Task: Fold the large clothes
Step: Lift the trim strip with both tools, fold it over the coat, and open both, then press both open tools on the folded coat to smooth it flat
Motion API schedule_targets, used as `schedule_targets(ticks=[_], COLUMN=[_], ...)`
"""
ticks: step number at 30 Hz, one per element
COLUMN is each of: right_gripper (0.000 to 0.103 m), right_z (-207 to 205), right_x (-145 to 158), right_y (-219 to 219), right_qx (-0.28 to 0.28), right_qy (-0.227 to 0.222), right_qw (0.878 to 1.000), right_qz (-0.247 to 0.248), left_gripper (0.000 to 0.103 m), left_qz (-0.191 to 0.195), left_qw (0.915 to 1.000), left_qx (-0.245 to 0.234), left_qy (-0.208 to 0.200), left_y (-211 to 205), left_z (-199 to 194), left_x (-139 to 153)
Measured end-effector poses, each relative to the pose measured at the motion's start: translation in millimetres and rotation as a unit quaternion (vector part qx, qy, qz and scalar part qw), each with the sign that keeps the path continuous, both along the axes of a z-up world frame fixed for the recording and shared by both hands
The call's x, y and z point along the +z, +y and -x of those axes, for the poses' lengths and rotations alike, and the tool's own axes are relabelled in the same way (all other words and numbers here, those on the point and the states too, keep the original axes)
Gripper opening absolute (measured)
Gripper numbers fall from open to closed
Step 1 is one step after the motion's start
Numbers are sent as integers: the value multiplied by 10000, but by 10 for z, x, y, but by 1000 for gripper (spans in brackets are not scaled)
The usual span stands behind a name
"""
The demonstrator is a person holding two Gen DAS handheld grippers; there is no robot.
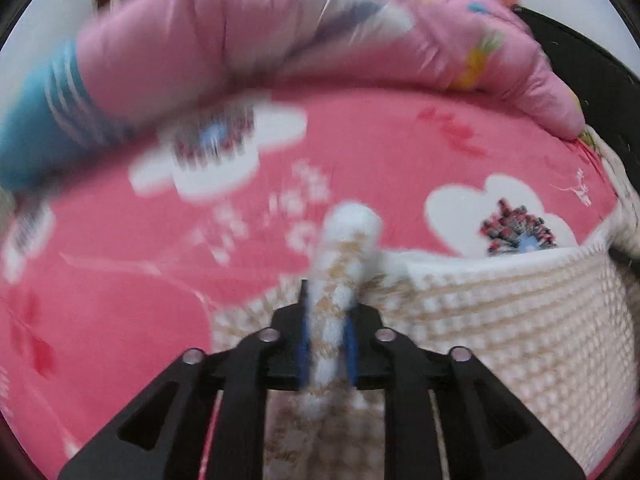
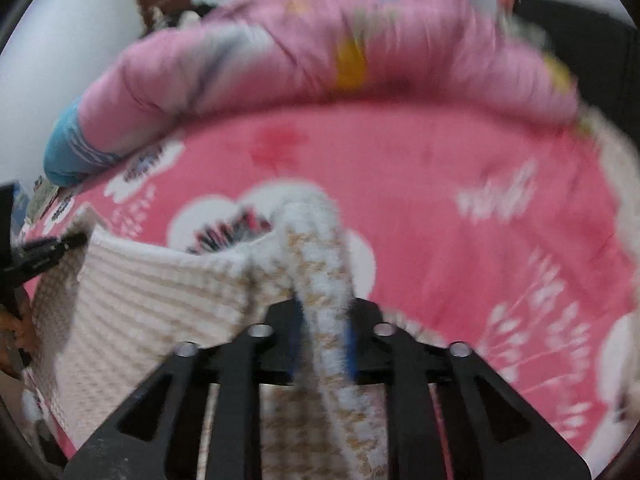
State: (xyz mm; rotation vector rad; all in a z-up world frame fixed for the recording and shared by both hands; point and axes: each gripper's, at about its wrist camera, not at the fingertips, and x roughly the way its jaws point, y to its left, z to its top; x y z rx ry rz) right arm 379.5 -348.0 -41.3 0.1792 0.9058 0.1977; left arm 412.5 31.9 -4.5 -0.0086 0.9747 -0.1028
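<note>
The cream waffle-knit garment [image 1: 500,320] hung between my two grippers, its top edge stretched roughly level just above the pink flowered bedspread [image 1: 380,152]. My left gripper [image 1: 328,344] had a bunched corner of it standing between the blue pads, jaws narrow around the roll; whether they pressed hard I could not tell through the blur. My right gripper [image 2: 324,344] had the opposite corner in the same way. From the garment, each gripper sat at one end of its long edge, neither nearer the middle. Beyond the garment, across the bedspread, lay the rolled pink quilt [image 2: 320,48]. I judged the fold would carry this edge toward the quilt.
</note>
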Motion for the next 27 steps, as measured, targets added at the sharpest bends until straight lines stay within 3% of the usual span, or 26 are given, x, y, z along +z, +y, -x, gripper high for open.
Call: schedule_targets(ticks=[1,2,4,6,8,11,13,15,17,18,19,21,24,27], right_gripper=[51,57,60,61,60,57,57,55,40,39,44,47,52,62], right_z=[22,67,186,291,307,124,-63,-223,-304,-281,-235,-53,314,845], right_x=[-14,2,116,270,394,379,210,28,-141,-207,-228,-175,73,437], right_y=[-108,-262,-553,-723,-718,-297,-15,63,-240,-506,-688,-943,-1079,-837], right_qx=[-93,-190,-411,-698,-609,-16,277,153,-429,-913,-1294,-1658,-1694,-1250], right_qy=[7,-39,-239,-533,-749,-487,-94,240,465,556,632,597,300,-156], right_qw=[9998,9987,9943,9909,9885,9898,9909,9910,9817,9718,9672,9632,9663,9800], right_qz=[-195,-476,-957,-1016,-1167,-1336,-1312,-1309,-1795,-2103,-2094,-2030,-1916,-1538], left_gripper=[32,36,39,39,39,40,45,47,49,49,49,49,49,49], left_qz=[320,527,1033,1249,1498,1622,1510,1302,1593,1974,2178,2323,2129,1811], left_qw=[9994,9985,9939,9902,9861,9854,9863,9890,9855,9794,9755,9713,9755,9821], left_qx=[101,161,329,425,268,-262,-664,-621,-462,-232,-10,484,543,80], left_qy=[39,3,-219,-456,-670,-446,47,329,360,362,327,177,-131,-509], left_y=[124,208,457,601,607,262,-46,-189,-113,38,144,422,563,422], left_z=[-13,-9,49,104,132,57,-10,-89,-114,-139,-147,-100,122,499], left_x=[-21,-4,123,264,400,390,175,-74,-160,-155,-126,10,299,598])
